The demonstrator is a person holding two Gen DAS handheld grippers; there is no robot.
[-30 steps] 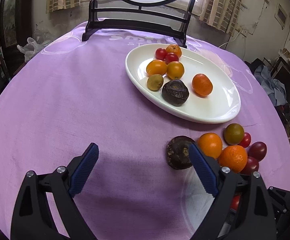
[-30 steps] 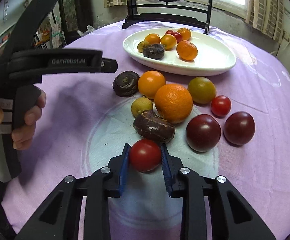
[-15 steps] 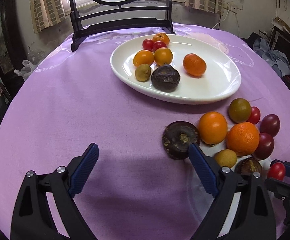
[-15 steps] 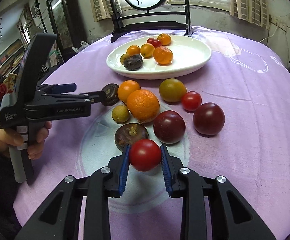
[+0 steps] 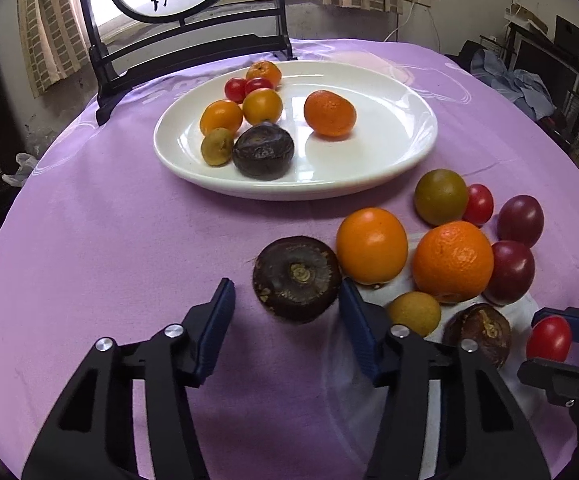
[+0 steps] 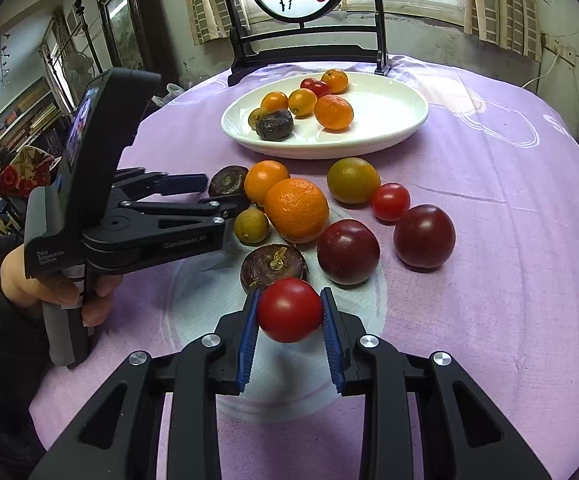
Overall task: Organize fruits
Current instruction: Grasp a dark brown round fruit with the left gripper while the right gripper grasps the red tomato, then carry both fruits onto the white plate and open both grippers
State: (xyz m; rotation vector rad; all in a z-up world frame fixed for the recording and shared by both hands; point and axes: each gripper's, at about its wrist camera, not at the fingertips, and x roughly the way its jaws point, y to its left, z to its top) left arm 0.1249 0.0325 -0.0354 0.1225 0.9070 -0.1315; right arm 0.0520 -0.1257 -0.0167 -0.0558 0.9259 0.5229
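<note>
The left gripper (image 5: 287, 302) is straddling a dark brown water chestnut (image 5: 296, 278) on the purple tablecloth (image 5: 129, 240). Its jaws have just been closing, yet a gap is showing at the left pad, so it is judged not yet gripping. The right gripper (image 6: 289, 312) is clenching a red tomato (image 6: 289, 309) between its pads, just clear of the cloth. The white oval plate (image 6: 389, 128), beyond both grippers, is holding sorted fruit and is judged the destination.
</note>
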